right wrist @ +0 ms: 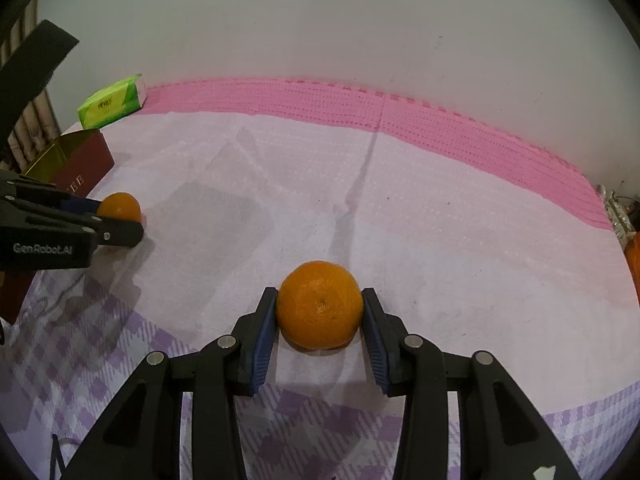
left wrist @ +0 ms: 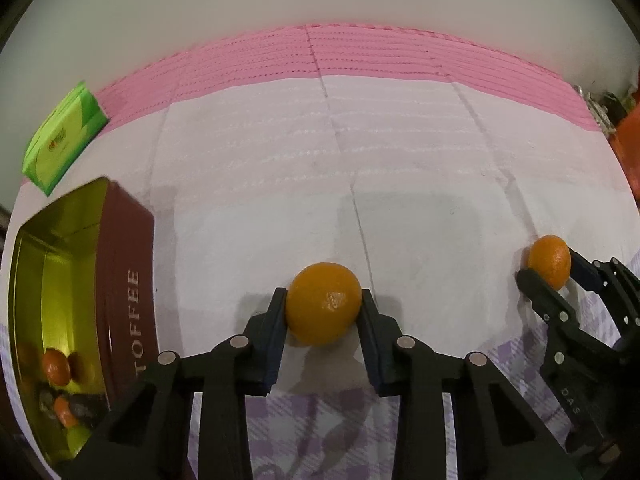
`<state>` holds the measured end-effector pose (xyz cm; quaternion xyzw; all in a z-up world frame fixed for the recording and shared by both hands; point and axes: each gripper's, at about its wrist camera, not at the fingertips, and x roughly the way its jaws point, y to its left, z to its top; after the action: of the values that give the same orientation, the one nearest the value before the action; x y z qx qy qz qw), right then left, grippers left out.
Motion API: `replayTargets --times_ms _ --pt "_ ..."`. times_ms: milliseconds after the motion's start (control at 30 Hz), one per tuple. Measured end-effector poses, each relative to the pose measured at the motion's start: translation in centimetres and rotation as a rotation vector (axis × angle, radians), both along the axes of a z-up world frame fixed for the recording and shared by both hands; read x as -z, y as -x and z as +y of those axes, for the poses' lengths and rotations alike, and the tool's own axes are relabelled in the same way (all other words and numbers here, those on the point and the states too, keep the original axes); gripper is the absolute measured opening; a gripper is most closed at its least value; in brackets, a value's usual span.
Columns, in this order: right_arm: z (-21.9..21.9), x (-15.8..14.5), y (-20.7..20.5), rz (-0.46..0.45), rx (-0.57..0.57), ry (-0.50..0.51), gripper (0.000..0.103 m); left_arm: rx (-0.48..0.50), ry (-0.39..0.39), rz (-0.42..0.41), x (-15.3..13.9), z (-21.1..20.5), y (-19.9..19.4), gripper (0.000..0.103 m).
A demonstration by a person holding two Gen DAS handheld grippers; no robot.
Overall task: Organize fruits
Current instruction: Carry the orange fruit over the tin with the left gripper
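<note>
Presently, two fruits are being gripped and at least one is already stored. Left tongs [left wrist: 324,312]: blue-padded fingers [left wrist: 274,344] press both flanks of a smooth round orange fruit [left wrist: 323,304], which sits low on the white quilted cloth [left wrist: 400,168] near the front edge of the tabletop; whether it has left the surface cannot be told. Right tongs [right wrist: 319,312]: pads touch, or very nearly touch, the sides of a dimpled, slightly flattened orange mandarin [right wrist: 319,305], likewise resting near the front edge, over the border between the white cloth and the purple checked cloth [right wrist: 320,432].

Done so far, as a judgement: the open maroon metal tin marked TOFFEE [left wrist: 132,280], gold inside, stands at the left edge of the tabletop and already contains one small orange fruit [left wrist: 56,366]; the other orange patches beside and below it look like reflections in the shiny wall, though a second fruit cannot be ruled out. Left to do: carry both gripped fruits to the tin and release them.

Surroundings: a green tissue packet [right wrist: 112,102] lies at the far left corner, behind the tin; a pink ribbed mat [right wrist: 360,104] runs along the far edge against the pale wall; an orange object at the right edge is too cropped to identify. Obstacles: none lies between the left fruit and the tin. The right tongs, however, must cross the left tongs' side to reach it, so crowding at the tin's mouth is the probable difficulty.
</note>
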<state>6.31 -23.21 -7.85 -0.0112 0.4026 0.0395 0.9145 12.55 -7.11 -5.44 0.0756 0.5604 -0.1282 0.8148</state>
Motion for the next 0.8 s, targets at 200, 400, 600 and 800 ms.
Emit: replayTargets --times_ms 200,400,600,800 --pt "0.1 0.0 0.1 0.0 0.0 0.007 0.039 0.004 0.01 0.022 -0.3 0.5 1.5 0.034" --pt "0.2 0.0 -0.1 0.001 -0.001 0.009 0.038 -0.011 0.034 0.008 -2.2 1.9 4.3 0.034" --pt "0.1 0.1 -0.1 0.001 -0.001 0.008 0.039 -0.017 0.085 0.006 -4.0 3.7 6.7 0.034" --pt "0.2 0.1 -0.1 0.001 -0.001 0.007 0.039 -0.062 0.103 -0.009 -5.5 5.9 7.9 0.034"
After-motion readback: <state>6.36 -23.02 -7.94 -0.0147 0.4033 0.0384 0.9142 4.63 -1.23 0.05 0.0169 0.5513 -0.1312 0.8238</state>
